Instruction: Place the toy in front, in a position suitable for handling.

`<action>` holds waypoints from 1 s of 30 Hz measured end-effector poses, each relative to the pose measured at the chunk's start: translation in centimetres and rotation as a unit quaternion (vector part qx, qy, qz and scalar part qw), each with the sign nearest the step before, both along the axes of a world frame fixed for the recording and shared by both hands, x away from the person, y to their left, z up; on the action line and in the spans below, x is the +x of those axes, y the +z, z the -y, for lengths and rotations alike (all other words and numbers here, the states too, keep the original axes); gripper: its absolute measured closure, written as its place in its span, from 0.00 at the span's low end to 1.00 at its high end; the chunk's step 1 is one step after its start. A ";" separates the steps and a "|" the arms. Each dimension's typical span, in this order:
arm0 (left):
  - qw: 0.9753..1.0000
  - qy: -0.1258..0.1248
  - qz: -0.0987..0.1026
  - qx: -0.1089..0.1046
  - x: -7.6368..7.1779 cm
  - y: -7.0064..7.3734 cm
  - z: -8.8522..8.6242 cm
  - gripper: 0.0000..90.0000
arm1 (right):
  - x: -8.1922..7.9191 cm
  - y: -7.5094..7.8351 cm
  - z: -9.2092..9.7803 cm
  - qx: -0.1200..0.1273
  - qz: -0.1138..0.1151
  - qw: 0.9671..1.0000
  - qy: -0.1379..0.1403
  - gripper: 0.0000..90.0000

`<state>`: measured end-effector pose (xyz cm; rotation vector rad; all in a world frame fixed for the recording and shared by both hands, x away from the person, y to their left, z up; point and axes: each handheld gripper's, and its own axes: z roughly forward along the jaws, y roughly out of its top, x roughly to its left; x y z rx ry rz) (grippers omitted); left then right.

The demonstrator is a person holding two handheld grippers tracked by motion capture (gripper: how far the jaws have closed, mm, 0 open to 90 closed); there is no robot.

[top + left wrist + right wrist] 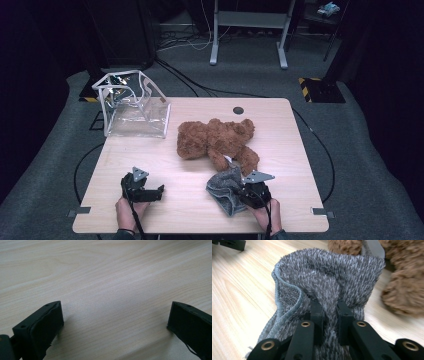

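Two tools are at work on our side of the counter [150,155], and the three views split the story between them. From the high view we see the whole layout: the left tool [150,192] sits low near the counter's front edge, the right tool [245,192] is at the front right, and a brown teddy bear [217,140] lies on its side in the middle of the counter. A clear plastic bag with white trim [132,107] stands open at the far left corner, well apart from both tools.

The right gripper view gives us what the high view cannot: the right tool [329,311] has its jaws drawn close together, clamped on a bunched fold of a grey fuzzy cloth [329,277]. We can see the cloth's stitched hem curling down on one side and the bear's brown fur [404,290] just beyond it. In the high view the cloth [225,187] lies crumpled at the front right, touching the bear's leg.

The left gripper view shows us the left tool [115,320] with its jaws spread wide apart, holding nothing, with bare pale wood grain between them.

We can read no brand, label or writing on the cloth, the bear or the bag; a small pale tag at the bear's leg is too small for us to tell.
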<state>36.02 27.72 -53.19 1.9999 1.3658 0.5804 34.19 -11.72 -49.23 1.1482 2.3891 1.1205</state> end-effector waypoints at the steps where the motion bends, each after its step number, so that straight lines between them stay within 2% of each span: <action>1: 1.000 0.000 0.000 0.000 0.0 0.0 0.0 0.00 | -0.2 0.3 0.5 -0.001 0.003 1.000 -0.005 0.88; 4: 1.000 0.000 0.000 0.000 0.0 0.0 0.0 0.00 | -0.4 0.5 1.0 -0.001 0.006 1.000 -0.009 0.88; 16: 1.000 0.000 0.000 0.000 0.0 0.0 0.0 0.00 | -1.5 1.7 4.8 -0.003 0.022 0.998 -0.057 0.88; 20: 1.000 0.000 0.000 0.000 0.0 0.0 0.0 0.00 | -1.8 2.3 6.8 -0.002 0.028 0.996 -0.085 0.89; 21: 1.000 0.000 0.000 0.000 0.0 0.0 0.0 0.00 | -1.8 2.3 6.8 -0.002 0.028 0.996 -0.085 0.89; 22: 1.000 0.000 0.000 0.001 0.0 0.0 0.0 0.00 | -1.8 2.7 7.6 -0.003 0.033 0.995 -0.098 0.89; 26: 1.000 0.000 0.000 0.000 0.0 0.0 0.0 0.00 | -1.7 3.2 8.9 -0.005 0.041 0.992 -0.118 0.89; 27: 1.000 0.000 0.000 0.000 0.0 0.0 0.0 0.00 | -1.6 3.6 9.6 -0.007 0.048 0.990 -0.135 0.89; 30: 1.000 -0.001 0.000 0.001 0.0 0.0 0.0 0.00 | -1.4 3.9 10.3 -0.007 0.053 0.988 -0.144 0.89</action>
